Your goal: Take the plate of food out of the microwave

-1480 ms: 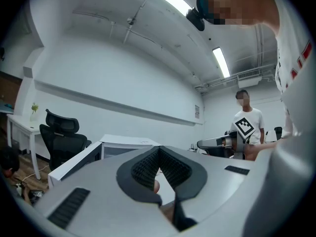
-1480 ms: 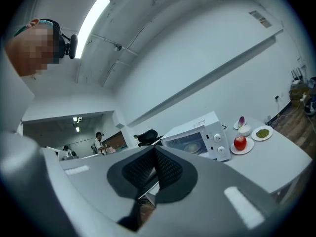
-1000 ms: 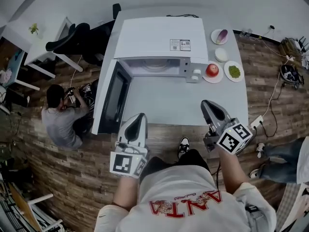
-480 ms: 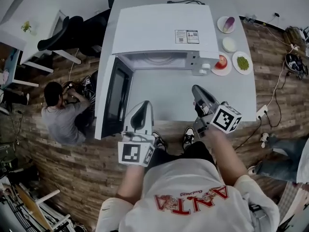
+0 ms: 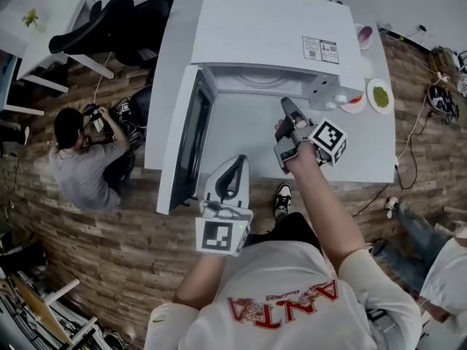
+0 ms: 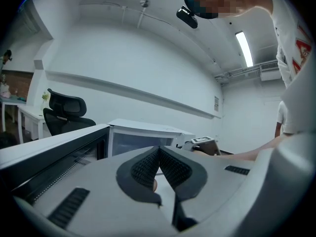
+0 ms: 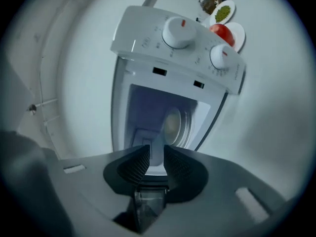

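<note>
- The plate of food (image 7: 173, 126) sits inside the microwave (image 5: 263, 31). It shows as a pale disc in the cavity in the right gripper view, and the food on it is too dim to make out.
- The microwave door (image 5: 186, 141) stands swung wide open, to the left of the cavity in the head view.
- Your right hand-held gripper (image 7: 153, 154) is rolled onto its side just in front of the opening and aims into the cavity. Its jaws have just been opening and stand a narrow gap apart, with nothing between them.
- Two control knobs (image 7: 177, 31) mark the panel beside the cavity.
- Your left hand-held gripper (image 6: 159, 152) hangs at the near edge of the worktop (image 5: 365, 152), close to the door's free edge. Its jaws are closed together on nothing.
- Past the microwave's right side, the white worktop carries a plate with red food (image 5: 355, 102), a plate of green food (image 5: 379, 93) and a plate with something purple (image 5: 363, 35).
- A person (image 5: 80, 173) crouches on the wooden floor (image 5: 109, 254) to the left, near a black chair (image 5: 102, 24).
</note>
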A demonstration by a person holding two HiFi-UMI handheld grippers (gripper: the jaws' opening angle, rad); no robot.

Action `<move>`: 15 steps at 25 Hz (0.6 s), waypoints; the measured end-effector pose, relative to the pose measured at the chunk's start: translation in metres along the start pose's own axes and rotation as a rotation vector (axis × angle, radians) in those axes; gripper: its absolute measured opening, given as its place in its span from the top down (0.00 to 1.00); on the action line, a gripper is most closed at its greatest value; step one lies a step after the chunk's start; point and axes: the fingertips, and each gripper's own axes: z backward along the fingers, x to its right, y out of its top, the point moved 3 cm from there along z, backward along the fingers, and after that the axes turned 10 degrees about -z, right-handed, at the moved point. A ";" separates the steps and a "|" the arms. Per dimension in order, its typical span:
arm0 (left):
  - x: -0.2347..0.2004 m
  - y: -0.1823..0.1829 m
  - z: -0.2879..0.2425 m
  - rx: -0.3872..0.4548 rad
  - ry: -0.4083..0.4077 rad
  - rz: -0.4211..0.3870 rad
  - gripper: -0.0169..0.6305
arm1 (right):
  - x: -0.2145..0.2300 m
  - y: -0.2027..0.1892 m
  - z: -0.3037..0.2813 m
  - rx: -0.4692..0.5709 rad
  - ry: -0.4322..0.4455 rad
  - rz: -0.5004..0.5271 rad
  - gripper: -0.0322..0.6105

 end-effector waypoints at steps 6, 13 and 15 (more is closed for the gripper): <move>-0.008 -0.008 0.001 -0.004 -0.011 0.011 0.96 | 0.020 0.005 -0.045 0.062 -0.051 -0.133 0.82; -0.014 -0.015 -0.004 -0.010 -0.024 0.029 0.96 | 0.032 0.023 -0.078 0.157 -0.081 -0.202 0.80; -0.017 -0.018 -0.005 -0.015 -0.025 0.024 0.96 | 0.037 0.026 -0.084 0.169 -0.093 -0.214 0.80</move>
